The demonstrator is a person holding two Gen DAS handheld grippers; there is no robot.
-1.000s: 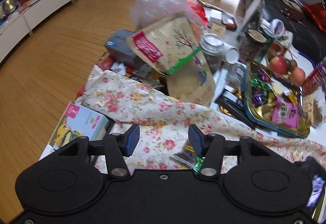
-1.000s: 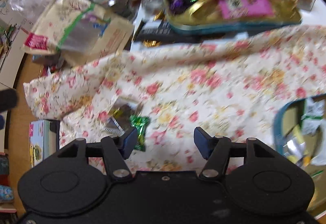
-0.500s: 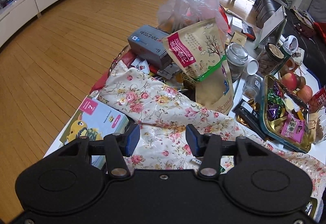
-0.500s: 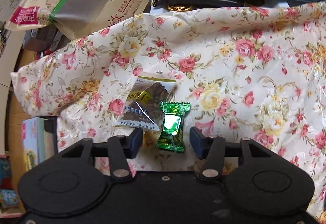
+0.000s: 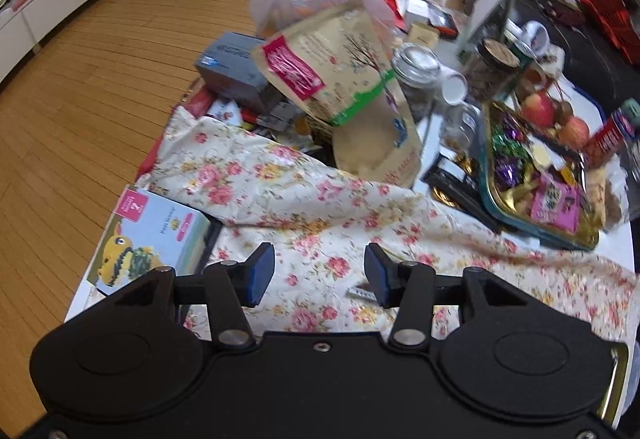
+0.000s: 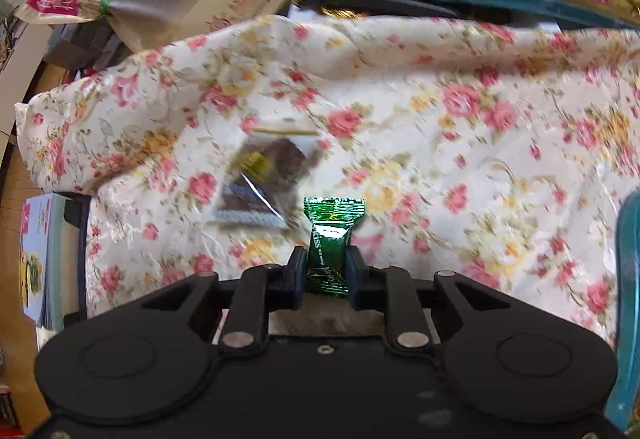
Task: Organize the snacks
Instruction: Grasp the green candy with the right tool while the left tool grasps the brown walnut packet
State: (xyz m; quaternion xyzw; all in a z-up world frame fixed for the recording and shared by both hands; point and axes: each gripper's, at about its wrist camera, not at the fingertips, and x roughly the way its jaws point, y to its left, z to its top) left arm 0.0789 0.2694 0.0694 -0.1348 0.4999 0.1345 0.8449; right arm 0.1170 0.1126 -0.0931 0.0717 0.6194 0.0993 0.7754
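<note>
In the left wrist view, the left gripper [image 5: 316, 275] hangs over the flowered cloth [image 5: 280, 191] with its 2 fingers spread and nothing between them; only a small silvery wrapper edge [image 5: 362, 293] peeks out beside the right finger. A tan snack bag [image 5: 340, 79] leans behind the cloth, and a teal tray [image 5: 536, 229] of sweets sits to the right. In the right wrist view, the right gripper [image 6: 323, 271] pinches a green candy [image 6: 332, 239] by its lower half. The candy's long axis runs straight away from the camera, its crimped end pointing forward over the cloth [image 6: 440, 111]. A clear packet of dark snack [image 6: 260, 183] lies just beside it, to the left.
</note>
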